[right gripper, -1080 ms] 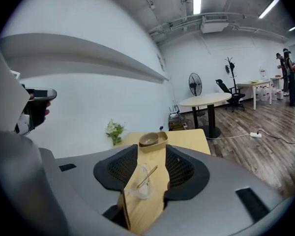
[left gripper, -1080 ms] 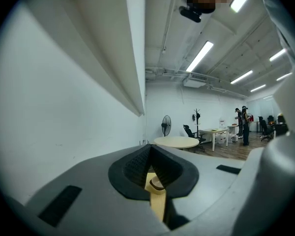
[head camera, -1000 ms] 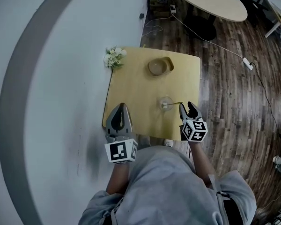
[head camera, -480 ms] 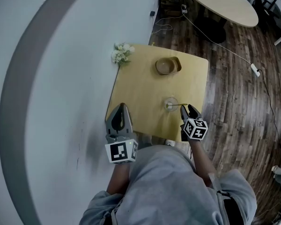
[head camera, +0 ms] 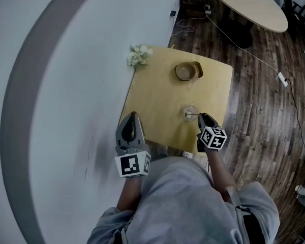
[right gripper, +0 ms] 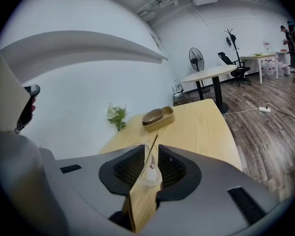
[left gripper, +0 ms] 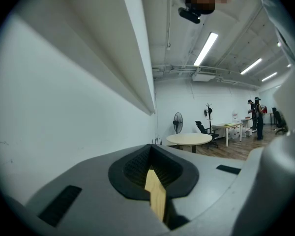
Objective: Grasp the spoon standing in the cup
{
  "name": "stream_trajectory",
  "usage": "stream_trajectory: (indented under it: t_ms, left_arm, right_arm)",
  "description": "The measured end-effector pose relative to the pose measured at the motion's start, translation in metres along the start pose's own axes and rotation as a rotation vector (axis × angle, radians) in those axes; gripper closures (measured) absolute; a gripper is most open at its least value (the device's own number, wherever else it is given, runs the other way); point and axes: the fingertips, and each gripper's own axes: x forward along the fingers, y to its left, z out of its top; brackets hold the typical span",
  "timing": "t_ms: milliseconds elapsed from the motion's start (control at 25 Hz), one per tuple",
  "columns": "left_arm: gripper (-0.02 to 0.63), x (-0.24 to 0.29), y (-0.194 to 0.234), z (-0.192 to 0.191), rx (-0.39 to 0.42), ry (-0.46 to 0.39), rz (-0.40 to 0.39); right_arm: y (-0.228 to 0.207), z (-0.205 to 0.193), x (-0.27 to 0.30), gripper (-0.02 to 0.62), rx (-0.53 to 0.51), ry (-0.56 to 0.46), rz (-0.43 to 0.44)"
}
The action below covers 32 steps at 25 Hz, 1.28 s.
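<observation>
right gripper (right gripper: pixel 151 154): jaws closing, spoon (right gripper: pixel 152 147) handle between them, not yet pinched | spoon: standing in cup (head camera: pixel 190 112) near table (head camera: pixel 157 93) edge | left gripper (left gripper: pixel 150 163): closed, empty | advice: keep handle centred, close gently, avoid nudging cup

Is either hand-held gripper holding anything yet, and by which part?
Nothing yet. The right hand-held gripper is closing its jaws around the spoon at its handle, above the cup, not yet pressing. The left hand-held gripper is empty.

Left gripper (left gripper: pixel 151 169) jaws meeting at tips, white wall (left gripper: pixel 64 107) beside, round table (left gripper: pixel 189 139), fan (left gripper: pixel 177 122) beyond
</observation>
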Motion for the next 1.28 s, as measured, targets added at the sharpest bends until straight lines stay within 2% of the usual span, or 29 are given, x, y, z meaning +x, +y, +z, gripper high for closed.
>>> stream_trajectory:
  t_ms: [120,360,560,840,1280]
  left_arm:
    - [0.604,-0.002,0.004,0.001,0.008,0.002,0.012]
    - [0.604,-0.002,0.009,0.001,0.004,-0.002,0.019]
    - [0.604,-0.002,0.01,0.003,0.001,-0.008,0.011]
    - [0.604,0.005,0.002,0.001,-0.009,-0.013,-0.029]
    - [0.604,0.017,-0.013,0.003,-0.017,-0.02,-0.117]
  right_arm:
    - [0.002,0.002,0.002,0.569,-0.007,-0.006,-0.004]
    - [0.012,0.011,0.001,0.591,-0.036,-0.048,0.008]
    - [0.022,0.025,-0.007,0.591,-0.112,-0.088,0.003]
    - [0.036,0.042,-0.022,0.591,-0.157,-0.14,0.018]
    - [0.074,0.098,-0.068,0.591,-0.186,-0.314,0.051]
